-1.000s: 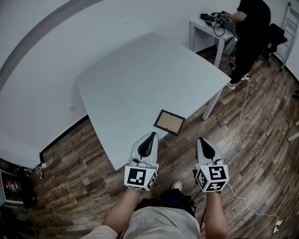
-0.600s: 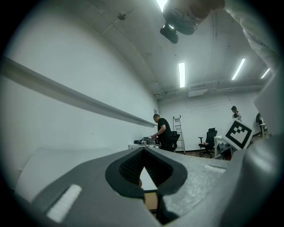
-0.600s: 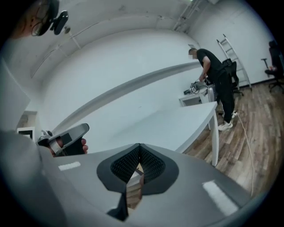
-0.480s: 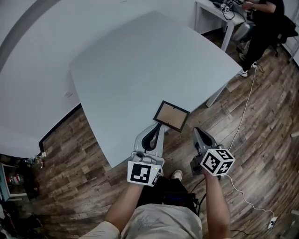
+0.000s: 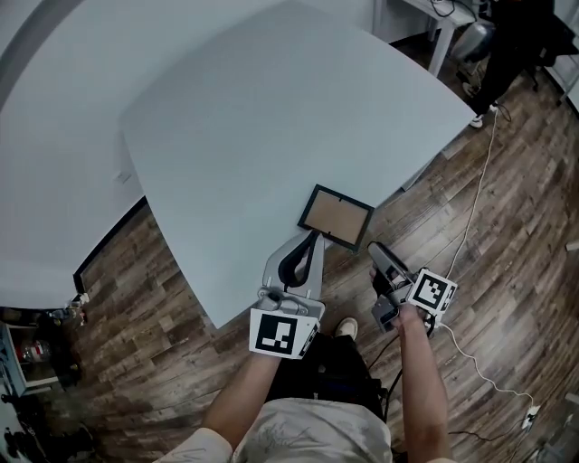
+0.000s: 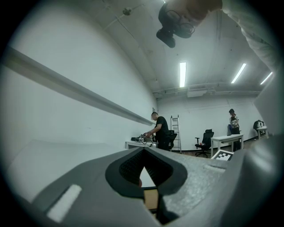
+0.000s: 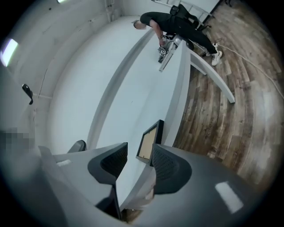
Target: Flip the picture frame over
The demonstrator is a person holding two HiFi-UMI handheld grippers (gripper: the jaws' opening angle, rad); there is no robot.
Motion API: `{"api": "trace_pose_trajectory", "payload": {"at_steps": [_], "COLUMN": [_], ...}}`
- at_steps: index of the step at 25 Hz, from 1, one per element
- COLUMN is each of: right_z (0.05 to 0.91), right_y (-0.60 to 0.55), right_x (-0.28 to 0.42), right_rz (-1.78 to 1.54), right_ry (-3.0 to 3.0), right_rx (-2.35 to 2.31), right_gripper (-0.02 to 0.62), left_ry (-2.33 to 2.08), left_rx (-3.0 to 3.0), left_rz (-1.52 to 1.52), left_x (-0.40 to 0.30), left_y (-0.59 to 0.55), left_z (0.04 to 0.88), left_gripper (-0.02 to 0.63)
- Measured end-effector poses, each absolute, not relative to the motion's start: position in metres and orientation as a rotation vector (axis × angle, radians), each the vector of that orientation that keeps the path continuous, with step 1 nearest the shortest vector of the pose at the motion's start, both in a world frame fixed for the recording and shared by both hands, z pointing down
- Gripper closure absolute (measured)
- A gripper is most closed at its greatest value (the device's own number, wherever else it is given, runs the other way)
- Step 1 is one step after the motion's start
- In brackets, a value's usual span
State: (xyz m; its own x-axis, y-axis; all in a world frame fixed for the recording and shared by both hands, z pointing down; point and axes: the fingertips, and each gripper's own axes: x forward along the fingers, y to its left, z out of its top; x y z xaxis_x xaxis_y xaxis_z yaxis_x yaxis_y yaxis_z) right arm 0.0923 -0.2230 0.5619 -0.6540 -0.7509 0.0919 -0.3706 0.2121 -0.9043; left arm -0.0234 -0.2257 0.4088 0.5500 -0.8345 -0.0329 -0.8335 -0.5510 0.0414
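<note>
The picture frame [image 5: 336, 217] is black-edged and lies brown backing up on the white table [image 5: 271, 118], close to its near right edge. My left gripper [image 5: 312, 239] hovers over the table edge just left of the frame's near corner, its tips meeting with nothing held. In the left gripper view, a strip of the frame [image 6: 151, 199] shows below the left gripper [image 6: 141, 167]. My right gripper [image 5: 375, 249] is rolled on its side beside the frame's near right corner. In the right gripper view the right gripper [image 7: 140, 148] is open, the table edge runs between its jaws, and the frame [image 7: 148, 142] lies just beyond.
Wood floor lies right of the table, crossed by a white cable [image 5: 470, 226]. A person in black [image 5: 516, 36] stands at a second white desk [image 5: 434, 14] at the far right. Office chairs [image 6: 204, 138] and a ladder [image 6: 176, 133] stand at the back.
Both grippers have moved forward to the frame's near edge. The right gripper has rolled onto its side and closed in on the frame's near right corner.
</note>
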Motion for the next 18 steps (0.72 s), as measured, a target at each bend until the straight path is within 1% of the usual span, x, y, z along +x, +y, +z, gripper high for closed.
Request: {"api": "trace_pose_trajectory", "payload": {"at_steps": [2,6,9,18], "right_z": [0.576,0.605,0.617,0.627], "right_y": [-0.225,-0.229,-0.234,-0.239], "right_x": [0.092,0.091,0.089,0.068], "right_rz": [-1.47,-1.552,-1.578,-1.626], "right_ry": [2.089,2.013,1.97,1.911], "right_rx": [-1.014,-1.003,-0.984,-0.817], "right_gripper": [0.377,0.356,0.354,0.356], "left_ry": [-1.453,-1.435,-1.432,-1.441], "left_rx": [2.75,2.754,2.749,2.729], "left_rz": [-0.049,0.027,-0.015,0.016], "left_x": [-0.021,-0.021,-0.018,-0.02], "left_y": [-0.226,-0.227,-0.232,-0.235], "left_z": [0.417,0.427,0.429,0.436], "left_gripper": [0.606,0.606,0.606,0.606]}}
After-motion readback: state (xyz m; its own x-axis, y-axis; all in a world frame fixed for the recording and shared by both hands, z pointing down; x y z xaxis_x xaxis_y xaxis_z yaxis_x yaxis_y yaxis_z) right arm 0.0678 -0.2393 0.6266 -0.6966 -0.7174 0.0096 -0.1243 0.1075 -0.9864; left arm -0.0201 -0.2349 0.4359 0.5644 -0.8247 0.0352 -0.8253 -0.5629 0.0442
